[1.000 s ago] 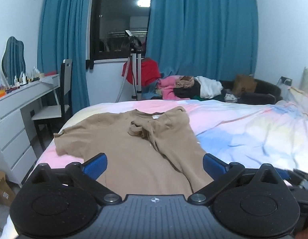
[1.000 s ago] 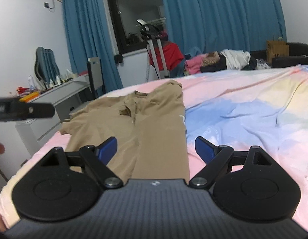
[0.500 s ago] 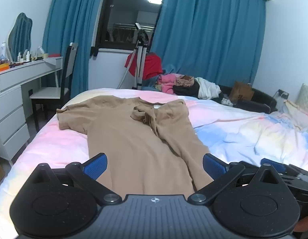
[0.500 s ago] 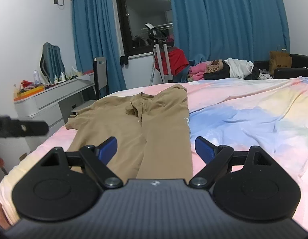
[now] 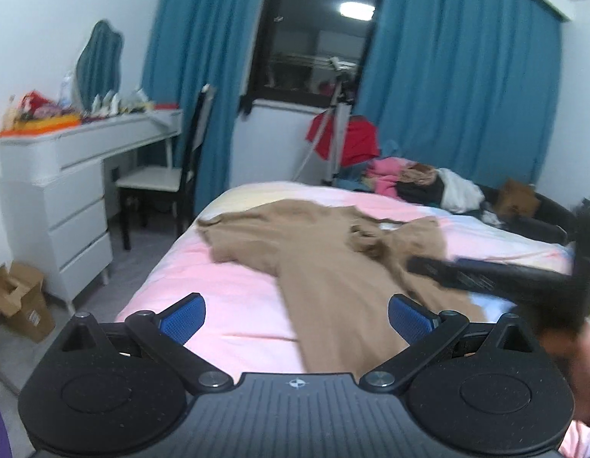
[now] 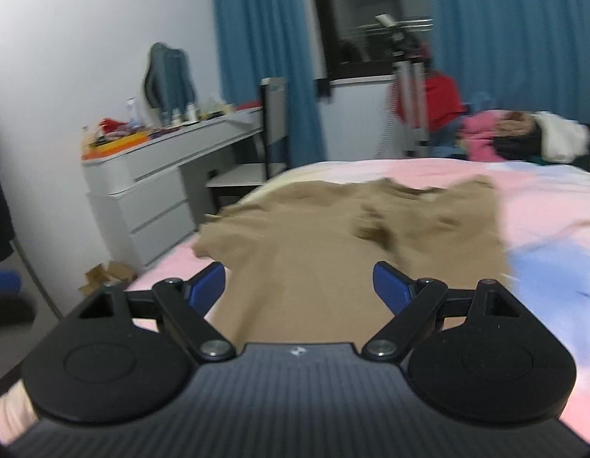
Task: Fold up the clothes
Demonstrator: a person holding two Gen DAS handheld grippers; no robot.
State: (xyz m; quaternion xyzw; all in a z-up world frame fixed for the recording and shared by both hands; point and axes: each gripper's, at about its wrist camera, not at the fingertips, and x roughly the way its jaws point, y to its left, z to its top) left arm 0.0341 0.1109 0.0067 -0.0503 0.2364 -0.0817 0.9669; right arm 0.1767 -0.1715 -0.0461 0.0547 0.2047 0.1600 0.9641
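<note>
A tan T-shirt (image 5: 333,267) lies spread on the pastel bed sheet (image 5: 233,305), its right side folded over toward the middle and the collar bunched. In the right wrist view the same T-shirt (image 6: 333,244) fills the space ahead. My left gripper (image 5: 296,315) is open, held above the shirt's lower hem with nothing between its blue pads. Over the lower body of the shirt hovers my right gripper (image 6: 298,284), open and empty too. The right tool's dark body (image 5: 497,278) crosses the right of the left wrist view, blurred.
A white dresser (image 5: 54,191) with clutter on top stands left of the bed, with a chair (image 5: 168,175) beside it. Cardboard boxes (image 5: 20,301) sit on the floor. A tripod (image 5: 337,114) and a heap of clothes (image 5: 421,179) lie past the bed's far end, before blue curtains.
Both grippers have swung left, so the dresser and floor fill more of each view. The right tool has come into the left wrist view from the right. Both stay open.
</note>
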